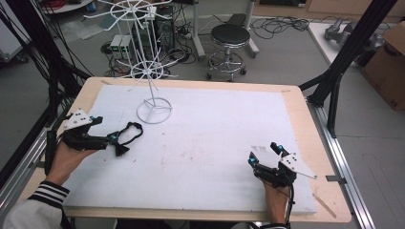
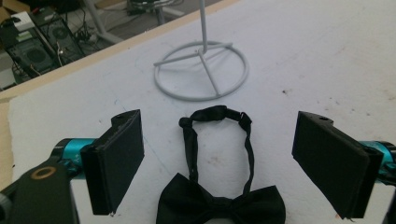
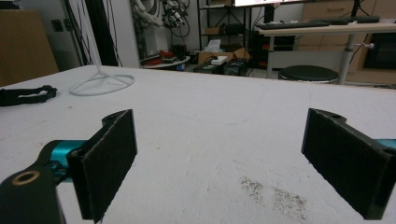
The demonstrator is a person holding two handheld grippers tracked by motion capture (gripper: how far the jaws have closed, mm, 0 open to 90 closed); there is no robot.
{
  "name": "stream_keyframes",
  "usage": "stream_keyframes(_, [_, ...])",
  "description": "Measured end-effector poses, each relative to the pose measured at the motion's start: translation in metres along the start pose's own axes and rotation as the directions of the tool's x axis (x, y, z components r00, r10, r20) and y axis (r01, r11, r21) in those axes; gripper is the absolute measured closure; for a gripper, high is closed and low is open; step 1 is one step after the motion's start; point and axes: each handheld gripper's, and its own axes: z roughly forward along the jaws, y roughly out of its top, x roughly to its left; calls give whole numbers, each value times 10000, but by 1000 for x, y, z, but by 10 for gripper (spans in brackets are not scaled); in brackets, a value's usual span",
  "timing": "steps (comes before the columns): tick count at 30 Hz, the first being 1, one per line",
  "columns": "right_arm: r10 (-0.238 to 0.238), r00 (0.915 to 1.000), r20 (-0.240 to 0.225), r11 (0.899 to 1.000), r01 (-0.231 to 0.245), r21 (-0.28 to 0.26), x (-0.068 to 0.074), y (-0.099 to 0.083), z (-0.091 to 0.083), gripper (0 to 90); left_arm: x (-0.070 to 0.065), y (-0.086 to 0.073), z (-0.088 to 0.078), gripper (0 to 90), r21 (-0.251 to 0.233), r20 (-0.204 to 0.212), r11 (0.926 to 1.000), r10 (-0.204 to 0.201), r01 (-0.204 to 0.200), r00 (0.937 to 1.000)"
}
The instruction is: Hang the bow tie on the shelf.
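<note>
Where frame cuts off, bow tie (image 2: 219, 205) btwn spread left gripper (image 2: 219, 168) fingers.

No legible text or labels anywhere.

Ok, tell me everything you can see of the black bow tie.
The black bow tie lies flat on the white table cover, near the table's left side. It looks like soft fabric: a knotted bow with two wings, and a narrow neck strap closed in a loop that points toward the white wire stand's ring base, short of touching it. The bow sits between the open jaws of the left gripper, which do not yet clamp it.
</note>
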Motion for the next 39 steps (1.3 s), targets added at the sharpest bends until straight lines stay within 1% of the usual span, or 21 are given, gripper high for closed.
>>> stream_keyframes(1, [0, 10000, 0, 10000, 0, 0, 0, 0, 0, 94, 0, 0, 0, 173, 0, 0, 10000, 0, 0, 10000])
stream_keyframes(4, [50, 10000, 15, 10000, -50, 13, 0, 0, 0, 94, 3, 2, 5, 185, 299, 16, 9996, 4, -4, 10000])
stream_keyframes(5, [33, 10000, 23, 10000, -33, 5, 0, 0, 0, 94, 4, 4, 8, 193, 633, -14, 9980, 65, -64, 10000])
stream_keyframes(9, [57, 10000, 18, 10000, -57, 11, 0, 0, 0, 94, 7, 6, 12, 196, 892, -22, 9960, 18, -16, 10000])
stream_keyframes(10, [57, 10000, 16, 10000, -57, 12, 0, 0, 0, 94, 9, 7, 15, 203, 1131, -19, 9936, 43, -41, 10000])
stream_keyframes(12, [61, 10000, 15, 10000, -61, 15, 0, 0, 0, 94, 10, 7, 16, 203, 1225, -26, 9925, 48, -45, 10000])
stream_keyframes(14, [58, 10000, 10, 10000, -58, 15, 0, 0, 0, 94, 12, 9, 22, 203, 1602, 34, 9870, 101, -105, 9999])
stream_keyframes(17, [52, 10000, 6, 10000, -52, -4, 0, 0, 0, 94, 13, 8, 26, 228, 1638, 55, 9865, -10, 0, 10000])
stream_keyframes(18, [52, 10000, 6, 10000, -52, -4, 0, 0, 0, 94, 14, 8, 27, 228, 1797, 104, 9837, 0, -19, 9999])
stream_keyframes(19, [46, 10000, 6, 10000, -46, 4, 0, 0, 0, 94, 15, 5, 32, 239, 2097, 114, 9777, 14, -38, 9999])
stream_keyframes(20, [46, 10000, 5, 10000, -46, 3, 0, 0, 0, 94, 15, 5, 34, 243, 2209, 101, 9753, -37, 13, 9999])
stream_keyframes(25, [60, 10000, 11, 10000, -60, 3, 0, 0, 0, 94, 18, 3, 39, 292, 2423, 57, 9699, -251, 229, 9997])
stream_keyframes(26, [49, 10000, 10, 10000, -49, -2, 0, 0, 0, 94, 19, 1, 42, 294, 2593, 26, 9653, -341, 322, 9994])
stream_keyframes(27, [49, 10000, 10, 10000, -49, -2, 0, 0, 0, 94, 19, 1, 42, 302, 2593, 26, 9653, -341, 322, 9994])
stream_keyframes(28, [39, 10000, -5, 10000, -39, -2, 0, 0, 0, 94, 19, 0, 45, 316, 2811, 42, 9593, -313, 288, 9995])
stream_keyframes(30, [53, 10000, 10, 10000, -53, 2, 0, 0, 0, 94, 19, -1, 48, 322, 2934, 24, 9555, -315, 295, 9995])
stream_keyframes(33, [47, 10000, 16, 10000, -47, 3, 0, 0, 0, 94, 18, -1, 50, 356, 2978, 53, 9543, -296, 267, 9995])
stream_keyframes(34, [49, 10000, 15, 10000, -49, 1, 0, 0, 0, 94, 18, -2, 52, 374, 3113, 73, 9501, -222, 188, 9997])
stream_keyframes(35, [49, 10000, 15, 10000, -49, 1, 0, 0, 0, 94, 18, -2, 52, 380, 3113, 73, 9501, -222, 188, 9997])
stream_keyframes(36, [54, 10000, 14, 10000, -54, 3, 0, 0, 0, 94, 17, -3, 54, 400, 3248, 70, 9454, -289, 250, 9996])
stream_keyframes(39, [51, 10000, 16, 10000, -51, 2, 0, 0, 0, 94, 17, -3, 56, 429, 3327, 69, 9427, -286, 247, 9996])
